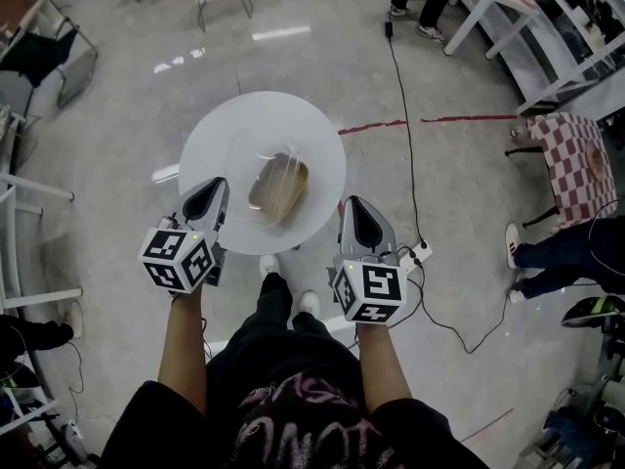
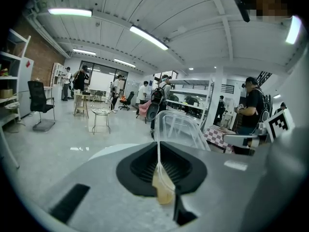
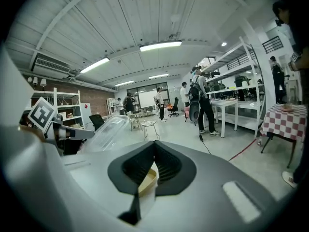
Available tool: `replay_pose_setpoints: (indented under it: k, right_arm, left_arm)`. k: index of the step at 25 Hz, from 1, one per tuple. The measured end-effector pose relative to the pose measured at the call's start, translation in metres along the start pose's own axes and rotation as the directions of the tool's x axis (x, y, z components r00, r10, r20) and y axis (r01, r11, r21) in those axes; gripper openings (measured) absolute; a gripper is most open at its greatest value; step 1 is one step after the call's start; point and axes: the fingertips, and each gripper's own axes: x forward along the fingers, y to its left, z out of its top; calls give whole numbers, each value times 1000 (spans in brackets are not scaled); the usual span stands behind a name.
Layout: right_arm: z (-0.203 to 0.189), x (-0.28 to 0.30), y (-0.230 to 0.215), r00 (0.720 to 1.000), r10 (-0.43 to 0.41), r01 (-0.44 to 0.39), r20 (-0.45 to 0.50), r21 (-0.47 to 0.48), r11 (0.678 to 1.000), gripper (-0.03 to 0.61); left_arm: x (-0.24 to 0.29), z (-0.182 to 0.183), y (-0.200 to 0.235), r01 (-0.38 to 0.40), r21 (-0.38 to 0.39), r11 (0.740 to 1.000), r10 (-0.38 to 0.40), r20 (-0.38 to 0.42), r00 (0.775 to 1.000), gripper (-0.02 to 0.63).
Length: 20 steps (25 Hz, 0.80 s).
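Pinching box (image 1: pixel 277 188): left tongs (image 1: pixel 217 190), right tongs (image 1: pixel 350 208)

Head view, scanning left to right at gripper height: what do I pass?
In order: left gripper → clear container → right gripper → power strip on the floor → red-and-white checked cloth.
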Motion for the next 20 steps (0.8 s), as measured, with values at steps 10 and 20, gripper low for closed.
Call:
replay_pose_setpoints:
  k: [10, 20]
  right_arm:
    - [32, -31, 12, 998, 30, -28, 59, -32, 999, -3]
    - [64, -64, 16, 991, 60, -53, 119, -61, 997, -3]
  left_arm:
    - [-35, 31, -25, -2, 27, 1000, 0, 74, 997, 12]
    - [-67, 55, -54, -17, 49, 999, 10, 140, 990, 12]
